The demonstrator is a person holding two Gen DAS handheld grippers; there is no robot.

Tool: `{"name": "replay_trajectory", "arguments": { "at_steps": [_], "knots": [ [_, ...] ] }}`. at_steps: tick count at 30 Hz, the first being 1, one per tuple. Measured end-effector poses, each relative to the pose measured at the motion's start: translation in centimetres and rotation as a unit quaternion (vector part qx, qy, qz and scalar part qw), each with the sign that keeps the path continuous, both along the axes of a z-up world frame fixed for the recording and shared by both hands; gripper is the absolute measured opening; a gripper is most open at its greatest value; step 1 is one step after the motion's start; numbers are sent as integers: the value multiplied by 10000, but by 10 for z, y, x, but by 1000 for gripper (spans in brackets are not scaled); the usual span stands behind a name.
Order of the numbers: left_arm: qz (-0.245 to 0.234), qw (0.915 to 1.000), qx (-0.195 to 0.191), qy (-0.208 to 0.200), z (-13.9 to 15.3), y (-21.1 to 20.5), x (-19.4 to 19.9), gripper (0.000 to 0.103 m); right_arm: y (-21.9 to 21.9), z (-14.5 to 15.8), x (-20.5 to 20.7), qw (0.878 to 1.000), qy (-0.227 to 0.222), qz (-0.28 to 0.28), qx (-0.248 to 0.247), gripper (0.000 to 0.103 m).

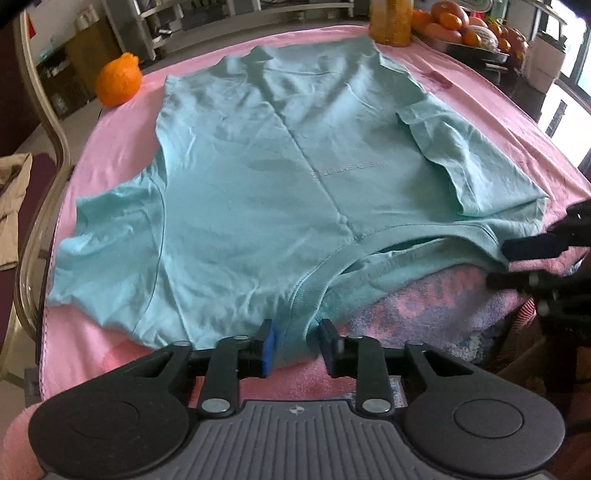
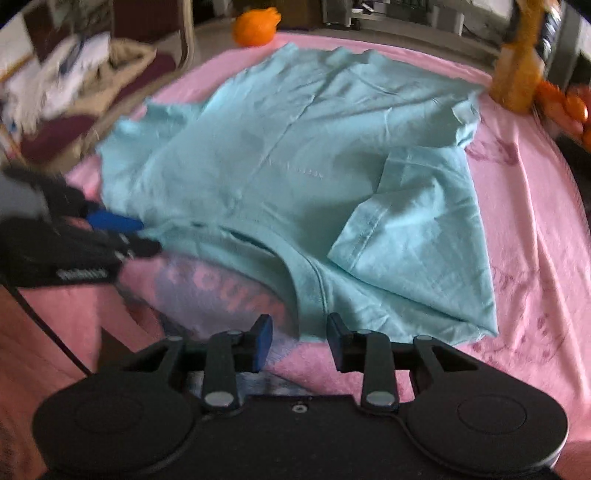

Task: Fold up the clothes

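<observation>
Lying flat across a pink cloth (image 1: 110, 155) that covers the table, a light teal T-shirt (image 1: 258, 177) has its collar end nearest the cameras and its hem at the far side. One sleeve (image 2: 413, 236) is already folded inward over the body of the shirt (on the right in both views), while the other sleeve (image 1: 107, 229) still spreads out on the cloth.

At the near edge of the shirt, the left gripper (image 1: 297, 345) has shirt fabric by the collar between its blue pads, with a narrow gap between the jaws; whether the pads actually press the fabric I cannot tell. The right gripper (image 2: 300, 341) sits at the collar's other side, its jaws parted a little wider with fabric edge between them, and again the pinch itself cannot be made out.

Under the collar end lies a pink and lavender patterned towel (image 1: 424, 310). An orange fruit (image 1: 119, 79) rests near the far left corner of the table, a tall orange-filled jar (image 1: 391, 22) stands just beyond the hem, and a tray of fruit (image 1: 465, 33) sits beside it.
</observation>
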State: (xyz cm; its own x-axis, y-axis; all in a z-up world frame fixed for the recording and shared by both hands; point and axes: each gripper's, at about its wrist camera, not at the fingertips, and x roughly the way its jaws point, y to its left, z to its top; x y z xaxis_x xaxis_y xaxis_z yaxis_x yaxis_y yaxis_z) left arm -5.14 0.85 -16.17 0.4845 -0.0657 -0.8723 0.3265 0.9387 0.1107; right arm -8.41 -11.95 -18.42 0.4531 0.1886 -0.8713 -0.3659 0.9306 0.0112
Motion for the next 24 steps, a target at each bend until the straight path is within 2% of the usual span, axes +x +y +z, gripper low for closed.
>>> {"name": "replay_trajectory", "arguments": {
  "at_steps": [1,2,3,6,9,11,14,17,18,21,23,24],
  "knots": [
    [7,10000,-30,-4,3,1,1,10,4,0,-1,9996,-117,22,-252,7],
    [35,9999,-108,3,8,5,3,9,4,1,-1,9991,-193,-8,-391,6],
    [63,9998,-186,9,14,8,5,9,0,6,1,9994,-194,-100,-274,5],
    [59,9984,-546,101,32,19,11,8,-23,25,8,9979,56,-456,461,5],
    [-78,9978,-543,370,27,18,14,9,-36,29,14,9953,410,-454,755,5],
    [-60,9981,-310,527,13,14,14,11,-33,20,14,9955,565,-336,681,5],
    [5,9983,-232,535,6,15,7,17,-24,5,12,9962,702,-179,489,8],
    [-46,9971,-669,368,21,31,-1,21,-30,13,7,9958,667,-178,605,28],
    [-43,9961,-839,276,28,38,-3,21,-37,19,7,9953,587,-276,726,33],
    [296,9930,-1146,-20,40,52,4,22,-65,36,12,9908,181,-894,1001,32],
    [851,9913,-999,-133,34,58,18,19,-81,38,22,9842,-50,-1518,908,21],
    [980,9914,-857,-128,26,57,24,14,-86,34,28,9812,-108,-1752,799,17]
  ]
}}
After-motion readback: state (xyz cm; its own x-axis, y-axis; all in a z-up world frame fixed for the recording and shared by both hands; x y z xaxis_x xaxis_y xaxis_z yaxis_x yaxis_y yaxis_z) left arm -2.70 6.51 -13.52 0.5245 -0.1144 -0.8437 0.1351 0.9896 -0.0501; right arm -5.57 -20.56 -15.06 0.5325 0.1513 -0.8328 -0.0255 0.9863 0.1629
